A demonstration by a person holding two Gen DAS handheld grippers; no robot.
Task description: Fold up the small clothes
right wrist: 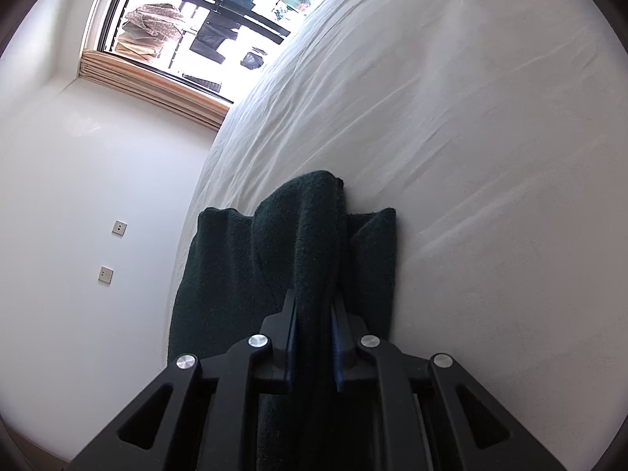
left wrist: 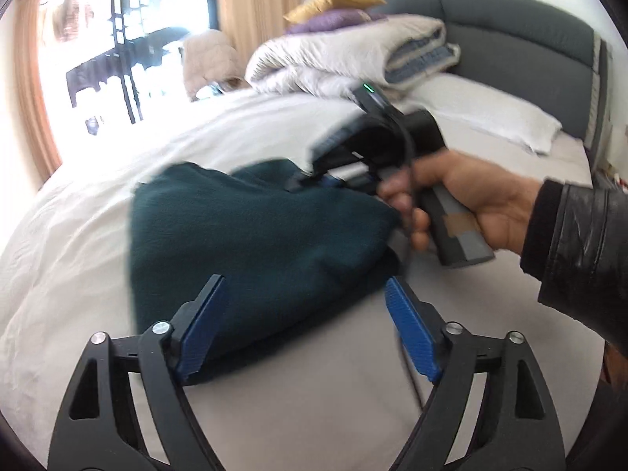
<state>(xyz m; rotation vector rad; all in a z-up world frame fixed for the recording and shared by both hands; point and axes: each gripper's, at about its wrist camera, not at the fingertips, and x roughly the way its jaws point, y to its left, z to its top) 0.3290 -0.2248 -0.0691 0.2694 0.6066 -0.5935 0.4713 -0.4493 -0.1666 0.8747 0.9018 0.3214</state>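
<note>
While the right gripper pinches a fold of the dark green cloth, the left gripper stands released just above it.

Lying on the white bed, the green cloth is partly folded, its near edge under the left gripper's spread blue pads, which press on nothing. From the right wrist view, a raised ridge of cloth runs up between the narrow jaws and drapes down on both sides. A hand in a black leather sleeve grasps the right gripper's handle. Folded quilts are stacked beside a pillow against the grey headboard; a bright window lies beyond.
</note>
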